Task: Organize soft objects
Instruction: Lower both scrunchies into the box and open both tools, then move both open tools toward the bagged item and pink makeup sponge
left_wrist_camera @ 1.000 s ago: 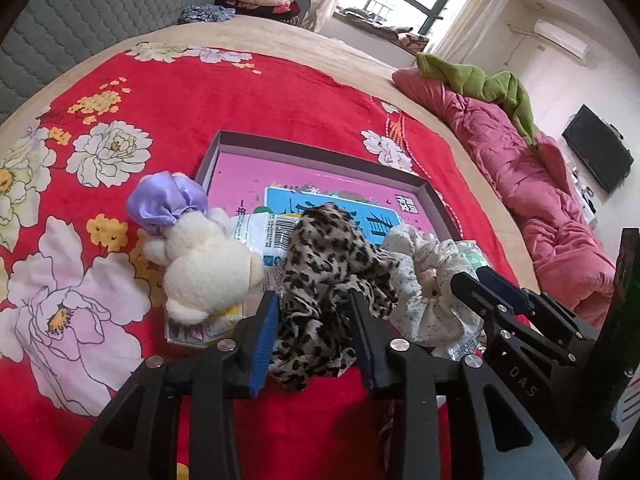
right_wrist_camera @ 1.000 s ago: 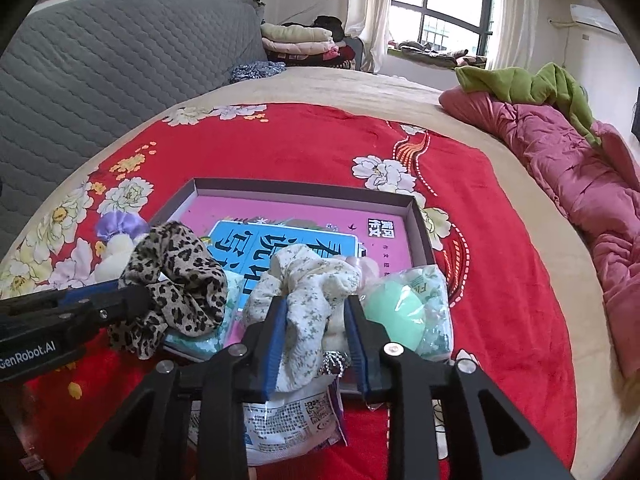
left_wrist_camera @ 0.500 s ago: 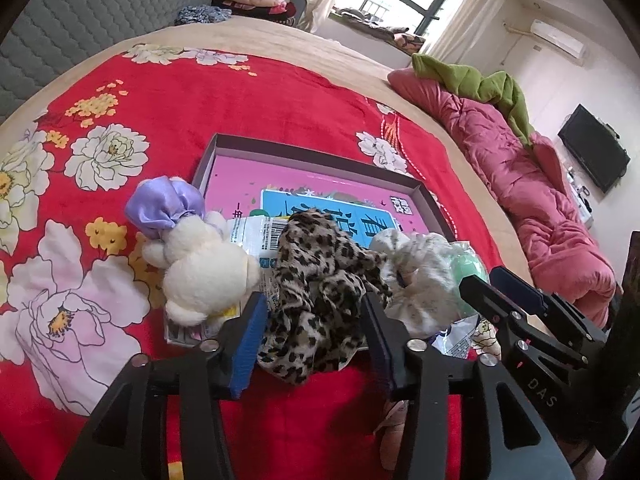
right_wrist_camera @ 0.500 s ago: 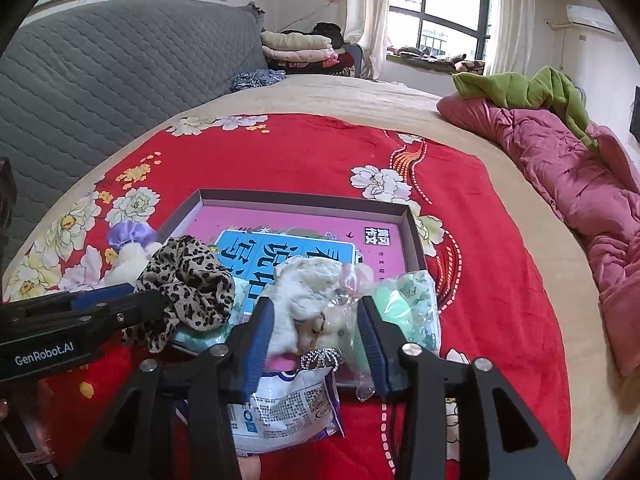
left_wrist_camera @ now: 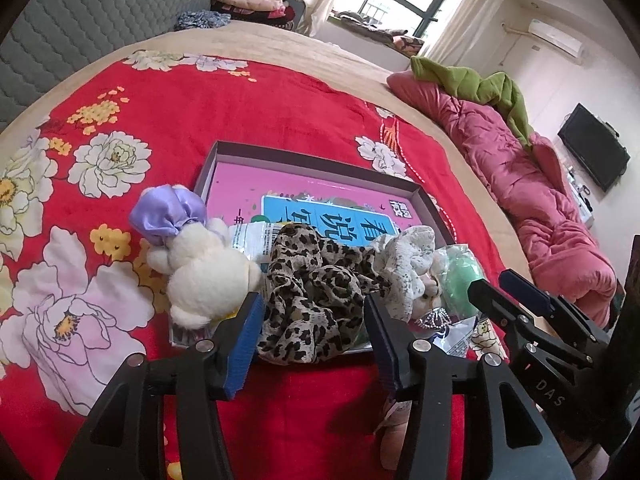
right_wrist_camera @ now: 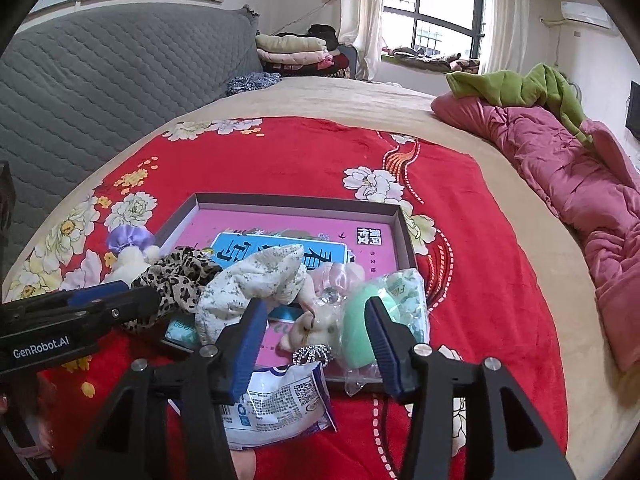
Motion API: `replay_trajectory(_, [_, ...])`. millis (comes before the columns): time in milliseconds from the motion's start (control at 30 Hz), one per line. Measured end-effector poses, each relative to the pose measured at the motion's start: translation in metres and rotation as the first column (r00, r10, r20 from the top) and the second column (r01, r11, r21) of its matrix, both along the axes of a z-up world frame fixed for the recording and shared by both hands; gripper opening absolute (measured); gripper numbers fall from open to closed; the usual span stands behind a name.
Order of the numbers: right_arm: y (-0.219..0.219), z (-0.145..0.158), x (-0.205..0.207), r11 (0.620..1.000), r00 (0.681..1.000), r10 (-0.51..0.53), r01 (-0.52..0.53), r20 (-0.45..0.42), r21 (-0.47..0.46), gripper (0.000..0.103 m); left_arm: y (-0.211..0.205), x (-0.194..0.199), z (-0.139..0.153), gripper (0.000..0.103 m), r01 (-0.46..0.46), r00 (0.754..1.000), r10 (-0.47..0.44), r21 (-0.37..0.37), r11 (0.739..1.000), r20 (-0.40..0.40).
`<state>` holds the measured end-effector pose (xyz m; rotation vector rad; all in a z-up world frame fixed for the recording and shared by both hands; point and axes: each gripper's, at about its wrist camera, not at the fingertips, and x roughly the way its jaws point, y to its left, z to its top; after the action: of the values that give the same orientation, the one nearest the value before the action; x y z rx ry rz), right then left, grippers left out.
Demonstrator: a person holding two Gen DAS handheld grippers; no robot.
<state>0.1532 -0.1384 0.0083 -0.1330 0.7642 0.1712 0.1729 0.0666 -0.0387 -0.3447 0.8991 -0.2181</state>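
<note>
A shallow grey box with a pink printed floor lies on the red flowered blanket. A leopard-print scrunchie rests on its front edge between the fingers of my left gripper. Those jaws are opening and the pads stand clear of it. A white floral scrunchie lies in the box against the left finger of my right gripper. Its jaws are opening too, over a small plush toy and a rhinestone clip. A cream plush with a purple satin scrunchie sits left of the box.
A bagged green sponge lies at the box's front right corner, and a plastic packet lies under my right gripper. A pink quilt and green blanket run along the right. The grey padded headboard is at the left.
Both grippers went from shut on their scrunchies to open. The leopard and white floral scrunchies settled onto the front of the box.
</note>
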Motion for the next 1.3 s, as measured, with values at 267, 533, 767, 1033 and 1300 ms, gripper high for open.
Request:
replay_trajectory(267, [-0.006, 0.008, -0.006, 0.999, 1.000, -0.012, 0.012, 0.027, 0.031, 0.059, 0.000, -0.004, 0.009, 0.061, -0.009, 1.000, 0.008, 0.008, 1.000, 0.020])
replay_trajectory(533, [-0.012, 0.016, -0.017, 0.998, 0.999, -0.009, 0.006, 0.042, 0.056, 0.064, 0.000, -0.014, 0.023, 0.068, -0.007, 0.998, 0.005, 0.030, 1.000, 0.057])
replay_trajectory(767, [-0.023, 0.027, -0.032, 0.996, 0.998, 0.007, -0.013, 0.068, 0.087, 0.067, 0.003, -0.027, 0.034, 0.073, -0.027, 0.996, 0.023, 0.045, 0.999, 0.090])
replay_trajectory(1033, [-0.028, 0.028, -0.054, 0.995, 0.997, 0.034, -0.040, 0.062, 0.092, 0.074, -0.001, -0.044, 0.048, 0.075, -0.028, 0.992, 0.018, 0.078, 0.997, 0.128])
replay_trajectory(1300, [-0.037, 0.030, -0.071, 0.993, 0.998, 0.025, -0.031, 0.055, 0.111, 0.075, -0.006, -0.061, 0.062, 0.078, -0.028, 0.987, 0.010, 0.105, 0.994, 0.161])
